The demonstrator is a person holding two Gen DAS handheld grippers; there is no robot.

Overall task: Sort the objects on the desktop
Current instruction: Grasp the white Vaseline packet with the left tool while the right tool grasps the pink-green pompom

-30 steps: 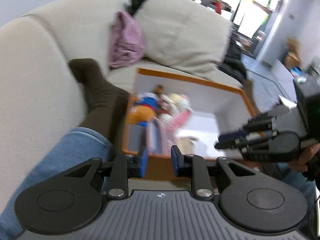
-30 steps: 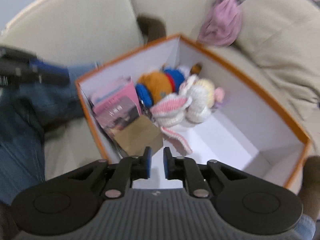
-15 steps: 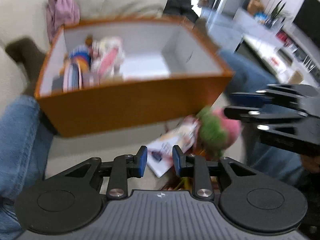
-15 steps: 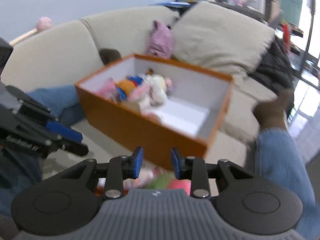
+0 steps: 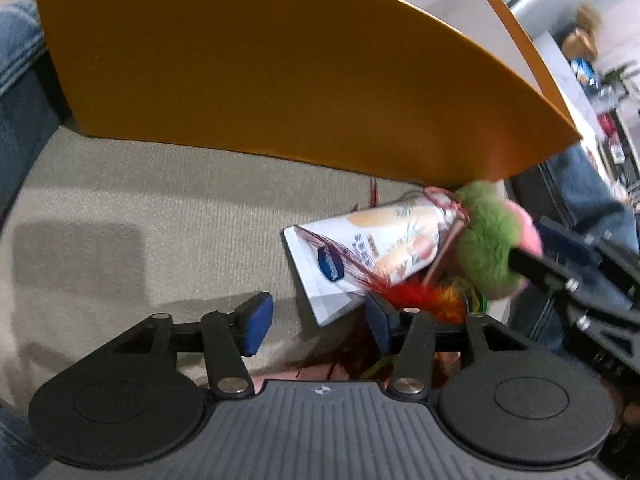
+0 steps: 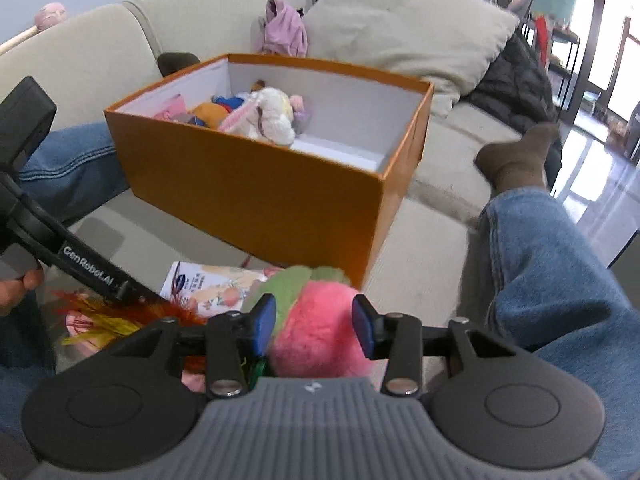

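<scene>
Here, a beige fabric sofa seat (image 5: 168, 208) serves as the work surface, its ribbed weave lit from above. An orange box (image 6: 260, 184) with white inner walls sits on the seat, holding soft toys (image 6: 264, 116) and pink booklets at its left end. Just in front of the box lie a printed paper packet (image 5: 376, 252), a pink and green fluffy plush (image 6: 316, 328) and red-orange feathers (image 5: 424, 294), bunched together.

The left tongs (image 5: 318, 326) hang low over the seat beside the packet's corner, spread wide and holding nothing. The right tongs (image 6: 314, 326) are also spread, with the plush sitting between the blue pads (image 6: 265, 322); whether they touch it is unclear.

Denim-clad legs (image 6: 560, 280) flank the box, one ending in a brown sock (image 6: 516, 160). Behind are sofa cushions (image 6: 404, 24), a pink garment (image 6: 284, 34), a dark jacket (image 6: 516, 84), and bright glass doors (image 6: 604, 32) over a glossy floor (image 6: 600, 184).
</scene>
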